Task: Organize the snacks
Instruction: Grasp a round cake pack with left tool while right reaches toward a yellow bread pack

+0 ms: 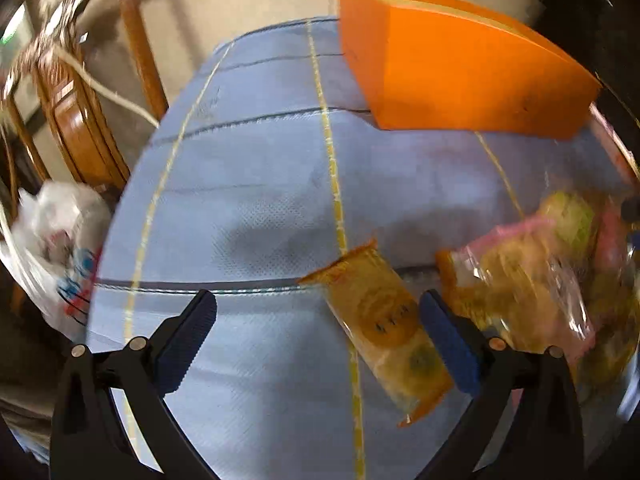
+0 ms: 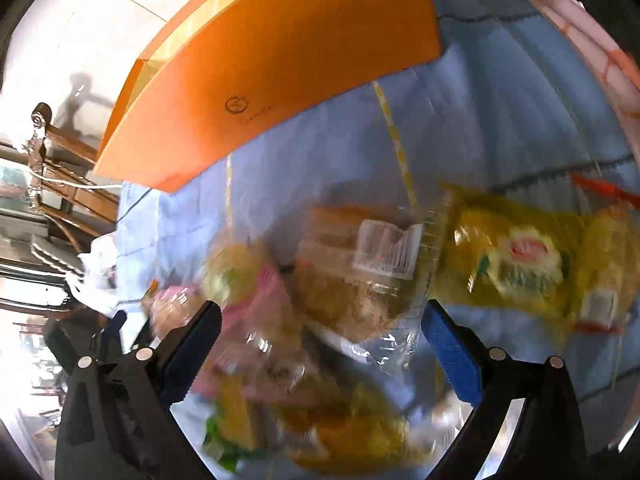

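Bench [image 1: 260, 184] covered with a blue cloth bearing yellow lines. Carved wooden chair [image 1: 80, 120] stands just beside its edge. White plastic bag [image 1: 56, 240] sits below the chair, near the bench edge.

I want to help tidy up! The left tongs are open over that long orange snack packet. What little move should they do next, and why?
Probably lower the left tongs a little and close on the long orange snack packet. Their jaws stand wide open, nothing is held, and the packet lies apart from the snack pile, near one pad. The orange box sits behind on the blue cloth, likely where it goes.
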Demonstrator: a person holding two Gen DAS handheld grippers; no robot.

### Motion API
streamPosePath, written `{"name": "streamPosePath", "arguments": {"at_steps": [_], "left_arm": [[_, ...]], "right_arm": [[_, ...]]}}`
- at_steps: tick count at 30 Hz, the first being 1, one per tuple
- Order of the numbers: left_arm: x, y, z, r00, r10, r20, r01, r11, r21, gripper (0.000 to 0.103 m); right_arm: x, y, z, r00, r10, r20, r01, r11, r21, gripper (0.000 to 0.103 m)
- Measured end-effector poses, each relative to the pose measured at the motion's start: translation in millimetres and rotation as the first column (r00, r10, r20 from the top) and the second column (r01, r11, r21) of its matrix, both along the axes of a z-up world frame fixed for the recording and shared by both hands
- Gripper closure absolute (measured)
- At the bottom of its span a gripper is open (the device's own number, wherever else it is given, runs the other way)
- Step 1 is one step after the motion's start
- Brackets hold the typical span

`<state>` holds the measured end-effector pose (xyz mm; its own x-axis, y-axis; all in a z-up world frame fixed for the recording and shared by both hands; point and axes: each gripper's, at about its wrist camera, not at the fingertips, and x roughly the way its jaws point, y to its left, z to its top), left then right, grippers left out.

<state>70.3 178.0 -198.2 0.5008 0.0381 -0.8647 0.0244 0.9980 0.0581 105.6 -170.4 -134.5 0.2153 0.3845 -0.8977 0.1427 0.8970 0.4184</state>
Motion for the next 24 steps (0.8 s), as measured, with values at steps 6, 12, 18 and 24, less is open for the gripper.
{"name": "streamPosePath", "arguments": {"at_steps": [6,12,18,24], "left_arm": [[6,-9,-23,1.0,0.012,-0.023,-0.012,0.999,-0.035,0.012],[-3,-26,-7,0.989,-0.13,-0.071,0.127,0.991,-0.043,0.068],[-11,-21,5,0.993,-0.099,-0.066,0.095,0.994,-0.058,0.068],[-8,-11,12,0.994,-0.084,-0.065,0.081,0.996,-0.041,0.068]], "right_arm": [[-2,-23,-15,0.994,-0.105,0.019,0.104,0.994,0.016,0.06],[-12,-31,10,0.993,-0.099,0.066,0.096,0.994,0.052,0.081],[-18,-46,29,0.991,-0.111,0.076,0.1,0.985,0.139,0.09],[-4,-38,31,0.99,-0.067,0.124,0.052,0.991,0.12,0.097]]}}
